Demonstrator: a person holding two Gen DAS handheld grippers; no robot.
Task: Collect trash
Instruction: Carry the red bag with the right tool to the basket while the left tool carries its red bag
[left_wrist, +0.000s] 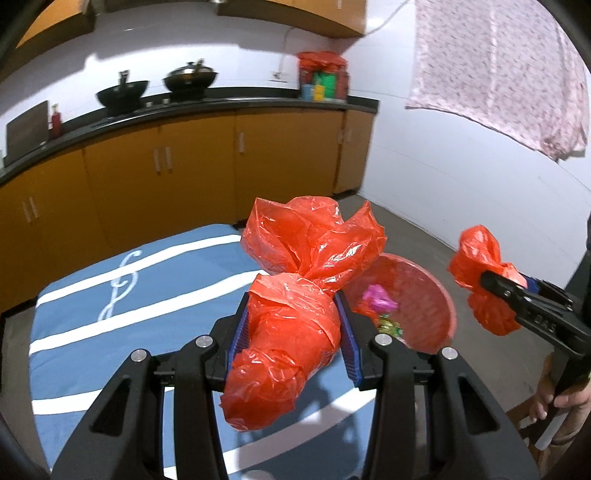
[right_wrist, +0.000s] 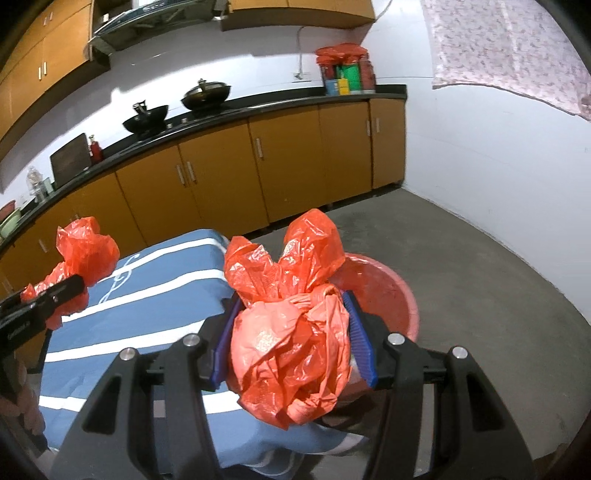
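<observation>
A: Tongs, left (left_wrist: 293, 328)?
B: Pinching a red bag (left_wrist: 295, 295), above the table's (left_wrist: 110, 314) right edge.
A: Right tongs (right_wrist: 291, 332)?
B: Pinching another red bag (right_wrist: 291, 328), beside the pink bin (right_wrist: 391, 295).

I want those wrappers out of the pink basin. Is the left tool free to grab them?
Probably not yet: the left tool is shut on a red plastic bag, though the wrappers lie uncovered in the pink basin.
</observation>
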